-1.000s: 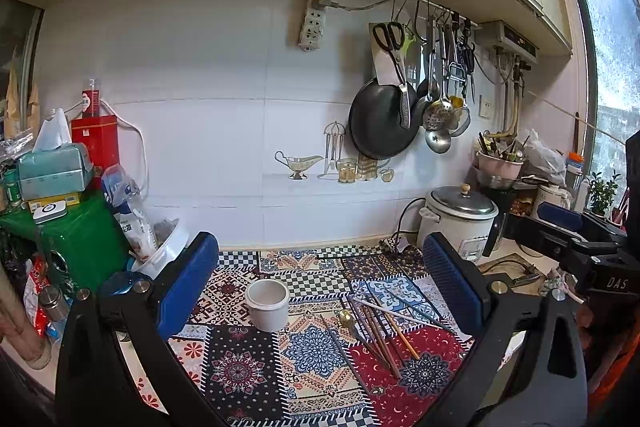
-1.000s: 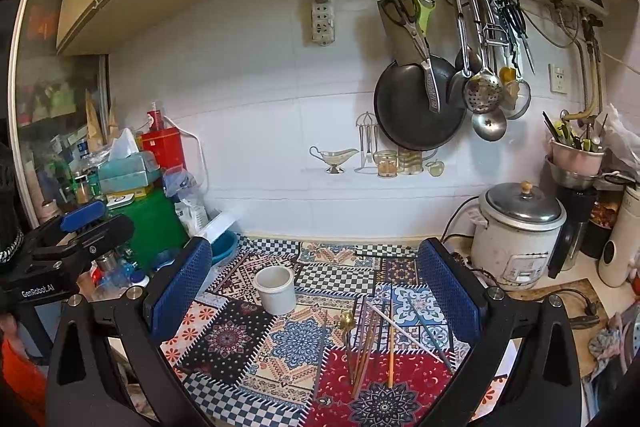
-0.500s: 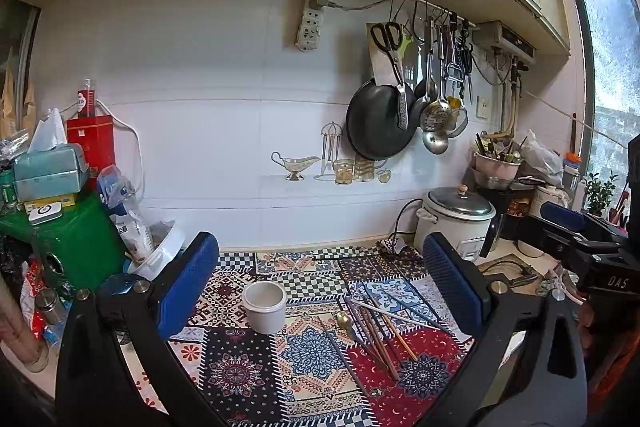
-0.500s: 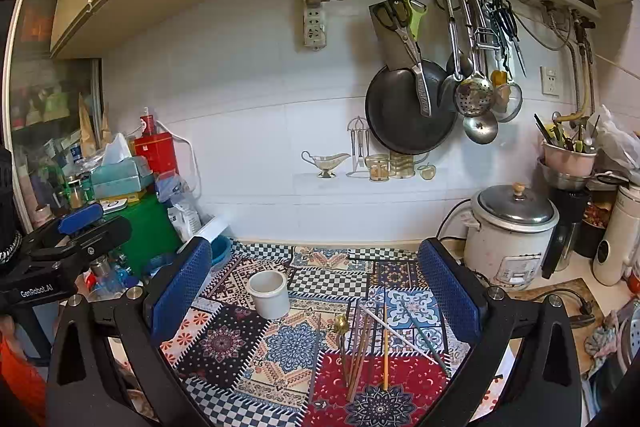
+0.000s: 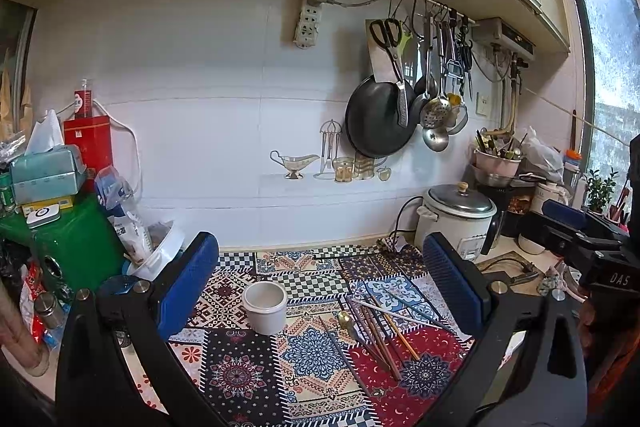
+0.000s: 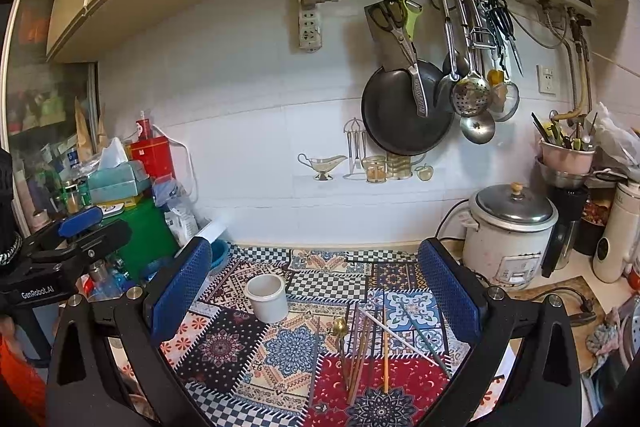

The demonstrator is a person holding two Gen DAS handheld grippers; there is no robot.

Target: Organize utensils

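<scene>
Right wrist view alone shows the left gripper (image 6: 76, 223), its spread unclear; both own grippers (image 5: 320, 283) (image 6: 316, 283) gape empty above the patterned cloth (image 6: 236, 343). Chopsticks (image 6: 366, 351) lie loose right of the white cup (image 6: 267, 297), overlapping, hard to count.

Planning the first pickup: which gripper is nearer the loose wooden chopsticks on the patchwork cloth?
Right, probably. The right gripper hovers open with the wooden chopsticks straight ahead between its fingers; from the left gripper they lie ahead, angled toward its right finger.
</scene>
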